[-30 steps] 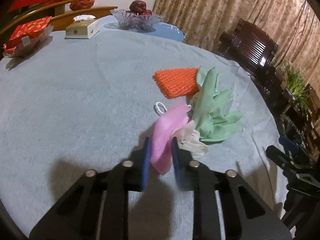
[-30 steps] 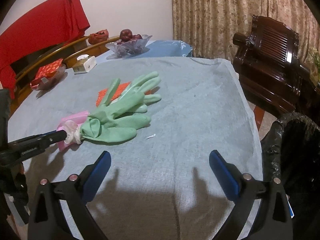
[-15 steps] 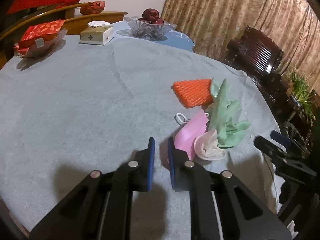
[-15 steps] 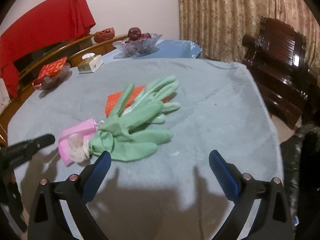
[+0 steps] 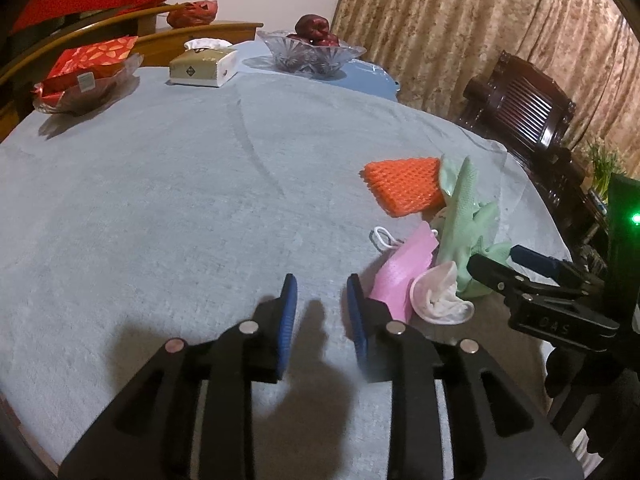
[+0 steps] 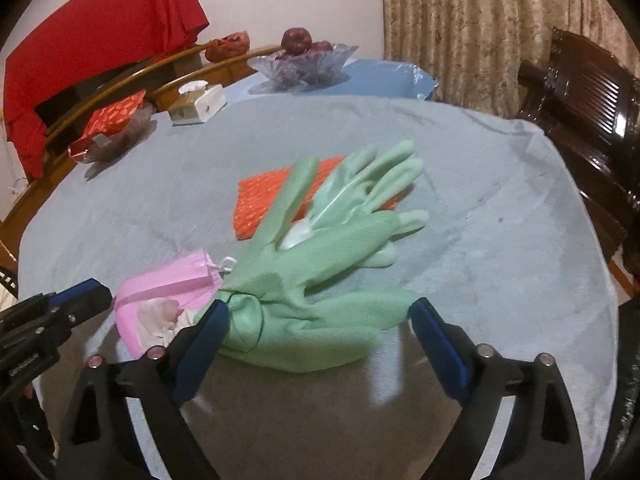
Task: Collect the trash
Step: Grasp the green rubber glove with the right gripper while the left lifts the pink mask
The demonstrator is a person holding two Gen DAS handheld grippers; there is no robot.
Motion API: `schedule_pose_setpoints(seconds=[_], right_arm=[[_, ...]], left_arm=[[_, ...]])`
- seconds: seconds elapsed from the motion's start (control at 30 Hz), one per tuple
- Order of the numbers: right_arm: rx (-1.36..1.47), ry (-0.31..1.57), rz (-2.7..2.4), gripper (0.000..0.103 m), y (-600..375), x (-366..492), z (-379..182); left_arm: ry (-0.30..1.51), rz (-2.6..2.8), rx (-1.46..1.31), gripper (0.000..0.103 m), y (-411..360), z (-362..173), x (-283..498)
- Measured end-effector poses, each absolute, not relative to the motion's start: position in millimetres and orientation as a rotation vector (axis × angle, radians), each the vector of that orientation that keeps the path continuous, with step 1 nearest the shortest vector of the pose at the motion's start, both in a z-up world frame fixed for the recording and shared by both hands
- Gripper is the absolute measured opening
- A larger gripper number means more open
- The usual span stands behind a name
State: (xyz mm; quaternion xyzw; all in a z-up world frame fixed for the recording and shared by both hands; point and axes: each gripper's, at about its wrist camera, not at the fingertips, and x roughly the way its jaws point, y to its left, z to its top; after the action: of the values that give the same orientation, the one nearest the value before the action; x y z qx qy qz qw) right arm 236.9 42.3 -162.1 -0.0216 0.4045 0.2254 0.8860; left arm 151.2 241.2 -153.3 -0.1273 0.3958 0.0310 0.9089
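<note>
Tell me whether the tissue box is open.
Open: a white tissue sticks up from the top of the tissue box, seen in both wrist views.

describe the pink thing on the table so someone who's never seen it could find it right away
On the round table with the grey-blue cloth, find the trash pile near its edge. The pink mask lies beside the green gloves, a white ear loop at its end; it alone is pink.

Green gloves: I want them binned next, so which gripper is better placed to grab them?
Probably the right gripper: its closing jaws already straddle the green gloves' cuffs. The left gripper is opening over bare cloth beside the pink mask.
</note>
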Motion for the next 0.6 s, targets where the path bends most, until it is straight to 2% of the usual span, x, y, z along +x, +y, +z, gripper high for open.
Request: schedule_pose_setpoints(seconds=[0.03,0.07,0.1,0.2,0.3,0.6], right_arm=[[-0.04,0.848,0.49,0.077,42,237,-163],[-0.046,0.853,0.506,0.063,43,236,-163],[-0.058,0.862,0.519,0.043,44,236,-164],[-0.026,0.89,0.575,0.023,40,236,-165],[-0.037,0.877,0.596,0.019,33,228,-160],[-0.018,0.826,0.543,0.017,-19,216,-130]], left_arm=[[0.818,0.064,-0.263,0.029,241,-154,152],[0.82,0.064,-0.266,0.029,242,-155,152],[0.822,0.063,-0.268,0.03,242,-155,153],[0.83,0.059,-0.272,0.03,241,-157,155],[0.83,0.055,-0.268,0.031,239,-157,156],[0.825,0.037,-0.251,0.034,229,-153,158]])
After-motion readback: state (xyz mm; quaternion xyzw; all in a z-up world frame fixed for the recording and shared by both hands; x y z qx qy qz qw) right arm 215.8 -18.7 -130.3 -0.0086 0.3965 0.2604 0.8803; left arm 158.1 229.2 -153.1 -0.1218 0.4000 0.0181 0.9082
